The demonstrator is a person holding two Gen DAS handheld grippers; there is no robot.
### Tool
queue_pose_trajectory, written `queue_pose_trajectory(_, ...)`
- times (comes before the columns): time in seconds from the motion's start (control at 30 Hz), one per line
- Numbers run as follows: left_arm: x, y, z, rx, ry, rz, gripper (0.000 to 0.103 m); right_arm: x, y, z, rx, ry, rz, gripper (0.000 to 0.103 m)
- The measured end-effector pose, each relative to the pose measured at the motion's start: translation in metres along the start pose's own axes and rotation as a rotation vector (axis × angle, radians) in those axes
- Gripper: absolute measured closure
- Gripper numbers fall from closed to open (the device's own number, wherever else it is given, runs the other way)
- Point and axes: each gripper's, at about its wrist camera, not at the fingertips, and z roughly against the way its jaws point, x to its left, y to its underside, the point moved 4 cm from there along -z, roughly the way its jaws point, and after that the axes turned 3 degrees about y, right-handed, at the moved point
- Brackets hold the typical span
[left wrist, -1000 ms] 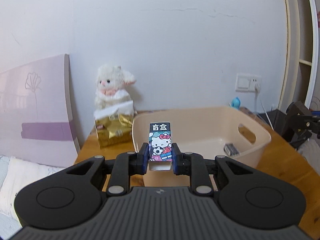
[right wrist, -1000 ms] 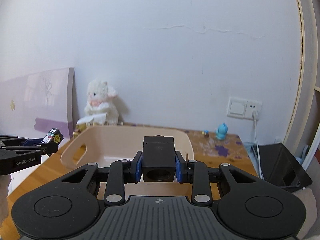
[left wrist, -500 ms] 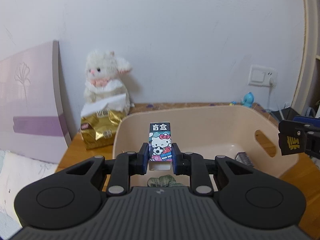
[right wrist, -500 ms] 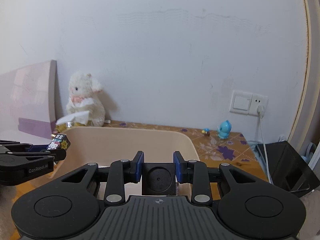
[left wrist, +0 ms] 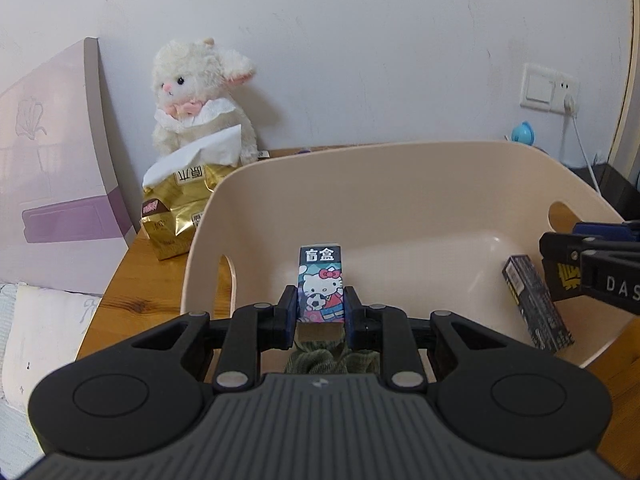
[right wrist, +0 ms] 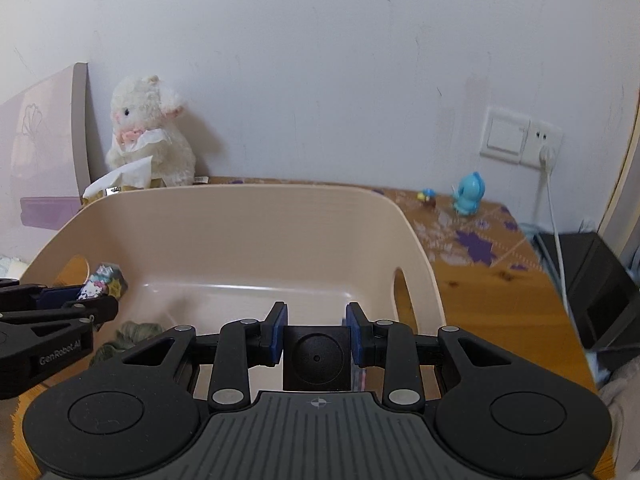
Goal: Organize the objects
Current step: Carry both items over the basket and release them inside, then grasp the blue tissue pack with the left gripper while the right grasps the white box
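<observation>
1. The left tongs (left wrist: 321, 312) are drawn nearly together, their blue pads pinching a small cartoon-printed box (left wrist: 321, 288) by its two narrow sides. It hangs over the near left part of the beige tub (left wrist: 384, 184), clear of the floor.

2. The right tongs (right wrist: 317, 334) are opening. A black cube (right wrist: 317, 358) sits between the pads (right wrist: 278, 332), and whether they touch its sides I cannot tell.

3. The cartoon-printed box stands upright in the grip in the left wrist view, long axis vertical, its black band with white characters at the top and its picture face towards the camera.

4. The black cube shows a square face with a round recess and a small centre dot, turned straight at the right wrist camera.

5. Only the left wrist view shows a long dark carton (left wrist: 536, 300) lying on the tub floor at the right, long axis running from far to near, just beside the right tongs (left wrist: 560, 264). It also shows a gold foil bag (left wrist: 176, 208) on the bench (left wrist: 140, 280), left of the tub.

6. Only the right wrist view shows the black cube, a blue figurine (right wrist: 467, 194) on the far right of the bench (right wrist: 500, 292), and the left tongs (right wrist: 114, 302) from the side.

7. Both views show an olive cloth bundle (right wrist: 128, 338) on the tub floor below the left tongs, and a white plush lamb (left wrist: 196, 100) against the wall.
</observation>
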Motion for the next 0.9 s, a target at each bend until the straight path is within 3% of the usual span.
queue_pose_trajectory(0.07,-0.001,0.001,0.002,0.004,0.002,0.002,0.077,-0.002,0.002,0.007,-0.014,-0.001,0.001,0.058)
queue_pose_trajectory(0.13,-0.001,0.002,0.004,0.011,0.006,0.005,0.075,-0.002,0.003,0.015,-0.027,0.009,0.014,0.044)
queue_pose_trajectory(0.2,-0.003,0.001,0.009,0.004,0.011,-0.003,0.066,-0.005,0.003,0.026,-0.041,0.01,0.013,0.041)
queue_pose_trajectory(0.27,-0.005,0.001,0.019,-0.009,-0.006,-0.001,0.029,-0.007,0.004,0.039,-0.052,0.002,0.004,0.037)
queue_pose_trajectory(0.33,-0.004,0.0,0.033,-0.056,-0.014,0.009,0.016,-0.009,0.005,0.05,-0.06,0.0,0.002,0.029)
queue_pose_trajectory(0.57,0.0,0.009,0.062,-0.063,-0.015,0.027,0.012,-0.009,0.022,0.08,-0.054,0.002,0.004,0.02)
queue_pose_trajectory(0.63,0.003,0.015,0.069,-0.058,-0.017,0.048,0.011,-0.007,0.029,0.087,-0.055,0.001,0.006,0.012)
queue_pose_trajectory(0.77,0.01,0.027,0.088,-0.075,-0.016,0.083,0.009,-0.003,0.045,0.101,-0.057,0.008,0.032,0.006)
queue_pose_trajectory(0.9,0.015,0.039,0.105,-0.086,-0.019,0.063,0.009,0.002,0.063,0.108,-0.037,0.0,0.049,0.002)
